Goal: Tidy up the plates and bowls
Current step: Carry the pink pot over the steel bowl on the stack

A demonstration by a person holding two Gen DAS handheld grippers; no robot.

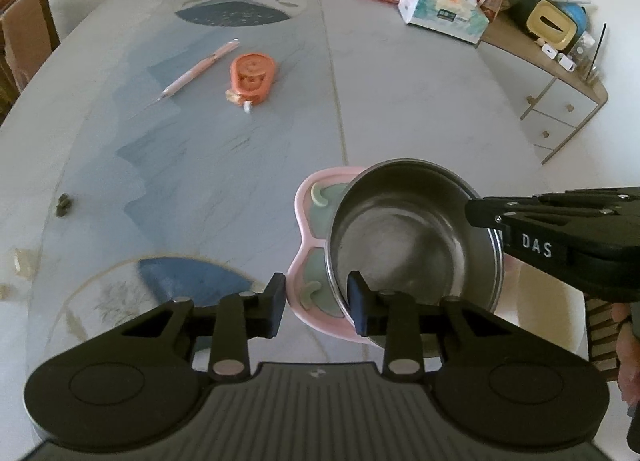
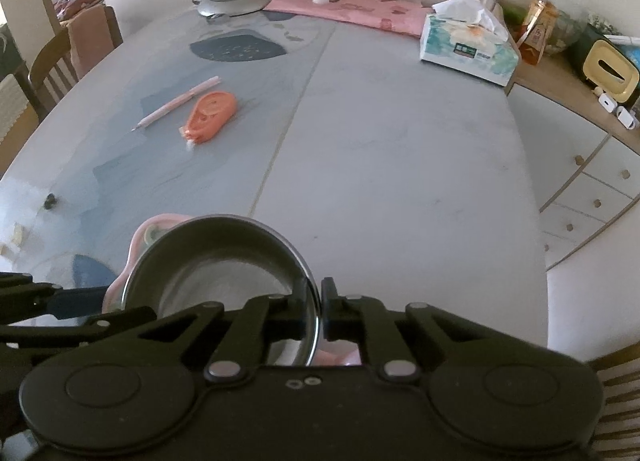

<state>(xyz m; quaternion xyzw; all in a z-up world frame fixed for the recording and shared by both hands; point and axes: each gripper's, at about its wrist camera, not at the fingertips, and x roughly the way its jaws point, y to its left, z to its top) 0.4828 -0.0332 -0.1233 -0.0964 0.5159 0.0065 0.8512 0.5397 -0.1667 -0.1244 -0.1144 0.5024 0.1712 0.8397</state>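
right gripper (image 2: 321, 311): your fingers pinch the rim of the round steel bowl (image 2: 224, 261)
left gripper (image 1: 316, 303): your fingers straddle, narrowly, the pink divided plate (image 1: 316, 221) edge and bowl wall
bowl: on plate, tilted

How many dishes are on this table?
2: a steel bowl near the table's front edge, and a pink divided plate under it, showing on its left. Others could be hidden beneath.
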